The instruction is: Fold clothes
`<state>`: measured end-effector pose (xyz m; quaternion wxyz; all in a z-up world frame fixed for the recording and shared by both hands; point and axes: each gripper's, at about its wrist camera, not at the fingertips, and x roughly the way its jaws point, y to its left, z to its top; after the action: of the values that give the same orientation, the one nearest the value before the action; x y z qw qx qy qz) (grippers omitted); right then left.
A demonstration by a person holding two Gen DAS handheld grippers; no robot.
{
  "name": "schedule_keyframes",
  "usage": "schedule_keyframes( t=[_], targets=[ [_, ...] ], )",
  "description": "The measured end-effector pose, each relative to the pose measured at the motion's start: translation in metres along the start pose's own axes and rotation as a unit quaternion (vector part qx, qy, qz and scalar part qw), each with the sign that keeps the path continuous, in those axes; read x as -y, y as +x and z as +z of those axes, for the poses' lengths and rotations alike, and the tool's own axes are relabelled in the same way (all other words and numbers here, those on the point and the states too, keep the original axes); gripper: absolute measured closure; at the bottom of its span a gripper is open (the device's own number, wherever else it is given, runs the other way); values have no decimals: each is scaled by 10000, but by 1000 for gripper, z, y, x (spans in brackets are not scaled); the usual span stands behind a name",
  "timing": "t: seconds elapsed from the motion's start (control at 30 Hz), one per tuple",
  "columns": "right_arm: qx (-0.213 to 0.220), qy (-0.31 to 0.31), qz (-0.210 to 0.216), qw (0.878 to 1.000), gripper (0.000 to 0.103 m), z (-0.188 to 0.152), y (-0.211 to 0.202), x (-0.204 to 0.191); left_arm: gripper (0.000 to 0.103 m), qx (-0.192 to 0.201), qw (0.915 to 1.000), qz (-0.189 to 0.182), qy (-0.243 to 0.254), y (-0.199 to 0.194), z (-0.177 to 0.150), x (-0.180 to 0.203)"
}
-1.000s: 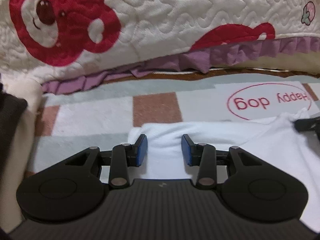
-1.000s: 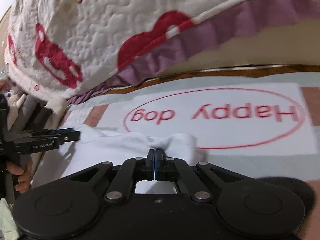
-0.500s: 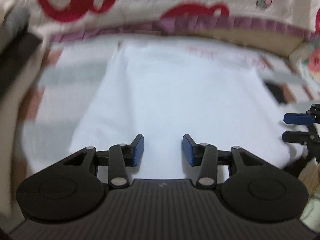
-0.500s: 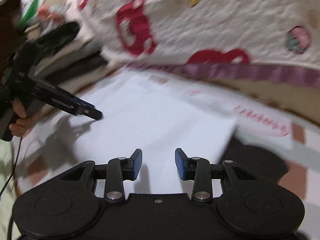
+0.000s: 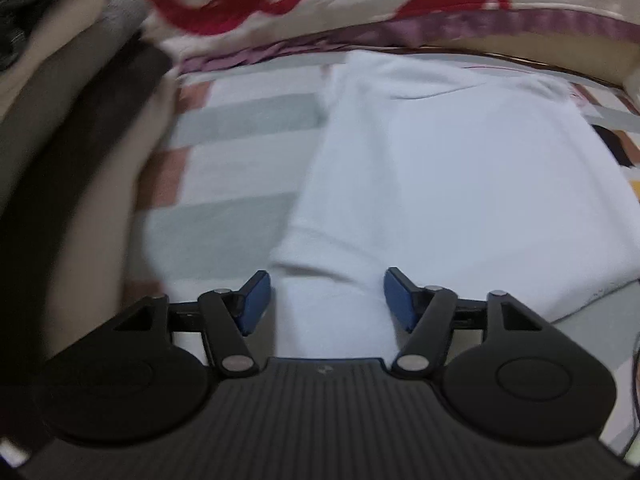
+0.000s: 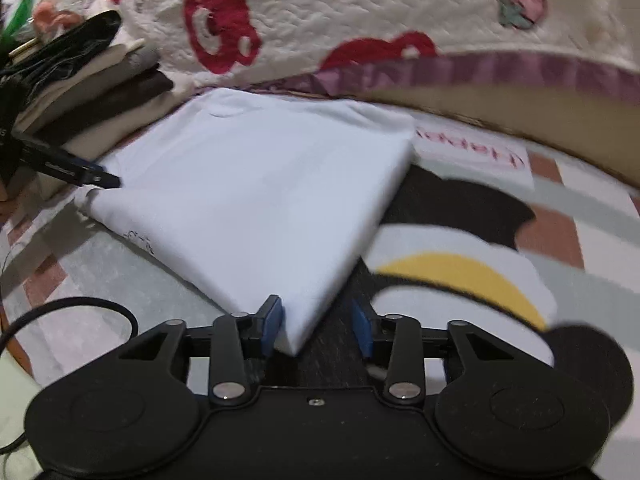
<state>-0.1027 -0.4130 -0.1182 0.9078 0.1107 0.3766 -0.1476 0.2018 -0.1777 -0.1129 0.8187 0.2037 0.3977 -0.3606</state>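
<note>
White garment (image 6: 256, 200): lay folded flat on the patterned mat (image 6: 560, 240), its far edge close under the quilt; a near corner sat between the right gripper's pads.
Change in garment: a second ago it was a bunched strip in front of the "Happy dog" print; now it was spread as a broad folded panel covering most of that print.
Right gripper (image 6: 318, 326): a second ago it was pinched tight on the cloth; now its jaws stood wide apart, holding nothing.
Left gripper (image 5: 326, 300): jaws were parted, wider than a second ago, with a garment edge lying between the pads and not clamped.
Left gripper seen from the right (image 6: 80, 170): its tip was at the garment's left edge; touching or not could not be told.
Quilt (image 6: 400, 12): cream with red bears and a purple frill, hung behind.
Stacked clothes (image 6: 100, 96): sat left of the garment.
Hard to make out: both views were motion-blurred; only "Happy" showed reversed; a small mark on the garment's near edge was unreadable.
</note>
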Motion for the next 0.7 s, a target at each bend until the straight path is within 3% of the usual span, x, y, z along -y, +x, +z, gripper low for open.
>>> schedule_keyframes(
  t=[0.1,0.2,0.3,0.33,0.4,0.5,0.6,0.7],
  targets=[
    [-328,-10,-246,9992,52,7,-17,3,39,-337,9973,638,-102,-5,-3,-17],
    [-407,1235,237,9912,46,-5,-15,11,42,-579,9935,818,-535,-13,-12,-37],
    [-480,2457,716,9655,43,-17,-12,19,42,-104,9904,160,-1371,-39,-24,-45],
    [-502,2856,873,9530,43,-21,-12,22,41,146,9903,-43,-1384,-49,-27,-40],
    [-544,3636,1182,9224,43,-29,-10,27,40,476,9918,-289,-1149,-61,-28,-24],
    [-595,4740,1620,8634,43,-41,-7,35,40,574,9901,-915,-900,-63,-26,-3],
    [-317,4936,1428,8573,43,-41,-4,23,40,355,9852,-1331,-1018,-52,-24,8],
    [-38,5124,1232,8498,41,-40,0,12,39,-283,9680,-1767,-1761,-32,-30,6]
  ],
)
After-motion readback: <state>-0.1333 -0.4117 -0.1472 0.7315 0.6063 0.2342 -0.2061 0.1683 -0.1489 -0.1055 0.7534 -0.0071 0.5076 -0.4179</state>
